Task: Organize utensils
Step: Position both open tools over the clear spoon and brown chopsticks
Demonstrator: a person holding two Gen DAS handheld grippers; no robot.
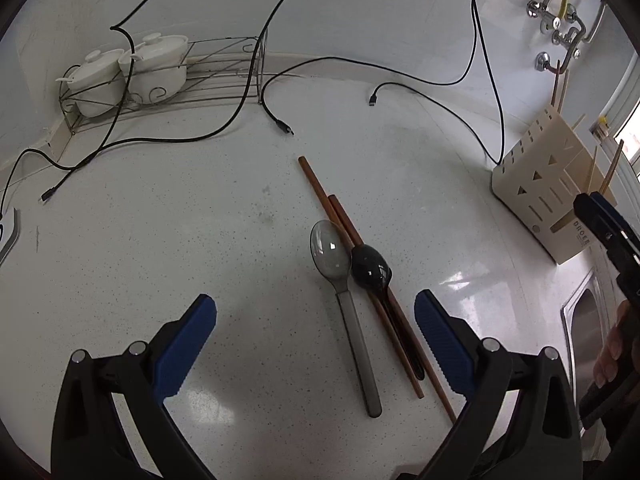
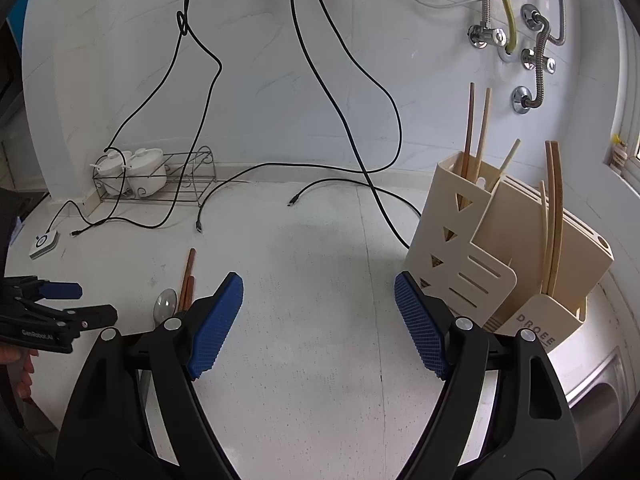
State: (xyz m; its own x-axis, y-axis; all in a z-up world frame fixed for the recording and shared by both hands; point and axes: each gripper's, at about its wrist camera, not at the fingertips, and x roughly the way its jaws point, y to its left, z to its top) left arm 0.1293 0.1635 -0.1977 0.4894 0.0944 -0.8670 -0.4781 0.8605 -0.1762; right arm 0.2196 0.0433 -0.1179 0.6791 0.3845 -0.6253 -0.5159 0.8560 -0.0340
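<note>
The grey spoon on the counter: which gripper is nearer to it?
Left. The left gripper hangs open right over the grey spoon, whose handle lies between its fingers. The right gripper is off to the side, open over bare counter by the cream utensil holder.

Left wrist view: steeply down, close over white speckled countertop (image 1: 200, 220). Right wrist view: shallower, farther back, facing white back wall (image 2: 280, 100). Shared: cream slotted plastic utensil holder (image 1: 536, 184), wire rack (image 2: 180, 184).
</note>
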